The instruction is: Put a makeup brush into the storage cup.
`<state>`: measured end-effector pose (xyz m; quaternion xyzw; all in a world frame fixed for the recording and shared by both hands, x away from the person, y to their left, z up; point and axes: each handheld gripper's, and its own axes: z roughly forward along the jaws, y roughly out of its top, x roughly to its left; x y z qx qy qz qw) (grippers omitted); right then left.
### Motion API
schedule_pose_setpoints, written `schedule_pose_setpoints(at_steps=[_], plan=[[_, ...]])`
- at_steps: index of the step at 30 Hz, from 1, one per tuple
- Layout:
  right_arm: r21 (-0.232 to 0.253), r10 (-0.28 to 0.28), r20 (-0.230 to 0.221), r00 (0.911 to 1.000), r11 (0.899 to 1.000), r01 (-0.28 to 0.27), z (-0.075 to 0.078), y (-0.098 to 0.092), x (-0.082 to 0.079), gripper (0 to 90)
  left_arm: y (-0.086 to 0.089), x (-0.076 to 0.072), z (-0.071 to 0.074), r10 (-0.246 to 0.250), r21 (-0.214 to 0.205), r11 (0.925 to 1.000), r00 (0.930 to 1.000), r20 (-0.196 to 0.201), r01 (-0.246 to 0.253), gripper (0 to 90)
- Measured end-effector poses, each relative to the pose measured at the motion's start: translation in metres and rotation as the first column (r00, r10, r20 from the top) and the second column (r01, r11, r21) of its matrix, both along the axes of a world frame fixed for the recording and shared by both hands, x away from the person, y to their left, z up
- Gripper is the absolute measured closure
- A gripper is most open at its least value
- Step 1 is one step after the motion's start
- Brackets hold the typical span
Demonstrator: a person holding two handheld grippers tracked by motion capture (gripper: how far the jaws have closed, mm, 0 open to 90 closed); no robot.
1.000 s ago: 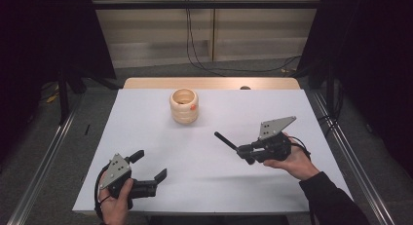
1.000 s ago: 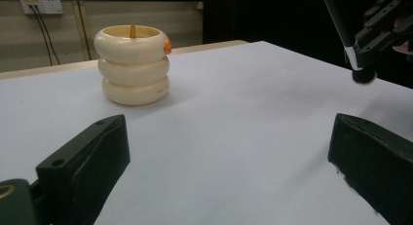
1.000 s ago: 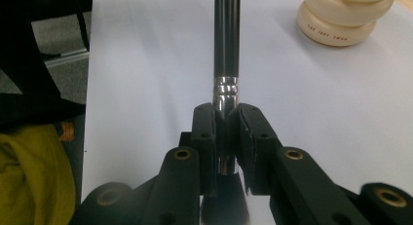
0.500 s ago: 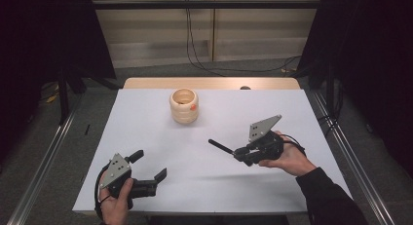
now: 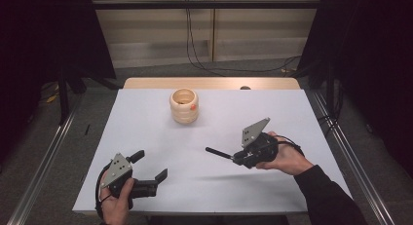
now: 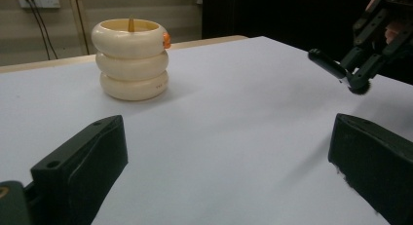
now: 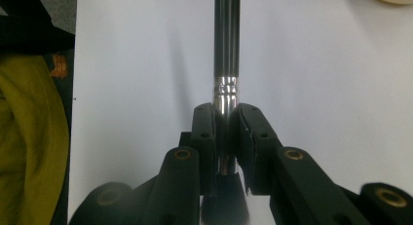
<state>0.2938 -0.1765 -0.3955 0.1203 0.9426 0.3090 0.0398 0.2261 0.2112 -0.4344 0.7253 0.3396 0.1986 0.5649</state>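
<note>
So nearest the camera, at about 7 o'clock on the white table [image 5: 146, 132], the left gripper [image 5: 148, 172] sits low in the person's hand with its jaws spread wide and nothing between them. Over at roughly 4 o'clock the right gripper [image 5: 234, 159] is clenched tight on a brush [image 5: 217, 153]: a slim, glossy black handle with a shiny silver ferrule [image 7: 226, 91] just ahead of the pads [image 7: 203, 132]. The handle sticks out level over the table toward 9 o'clock, clear of the surface as far as I can tell. In the left gripper view you can spot a dark rounded tip [image 6: 360, 86] at the gripper end. Farther back, near 12 o'clock, stands a cream holder [image 5: 184, 105] that looks like three stacked rings, with a small orange dot on its side, well apart from the brush.
</note>
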Motion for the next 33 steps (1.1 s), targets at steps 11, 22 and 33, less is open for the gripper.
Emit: schedule_pose_setpoints(at_steps=[11,22,33], plan=[[-0.069,0.031,-0.013,0.9994,0.997,-0.032,-0.004,0.003,0.002,78.5,0.000,0.000,0.000,0.002,0.004,1.0000,1.0000,0.002,-0.002,1.2],[-0.125,0.061,-0.030,0.9977,0.990,-0.064,-0.011,0.007,0.001,78.5,-0.004,0.002,0.001,-0.043,0.022,0.9988,0.9991,0.002,0.043,1.4],[-0.118,0.061,-0.024,0.9979,0.991,-0.063,-0.008,0.004,0.001,78.4,-0.004,0.004,0.007,-0.001,0.036,0.9993,0.9996,0.027,0.000,1.5]])
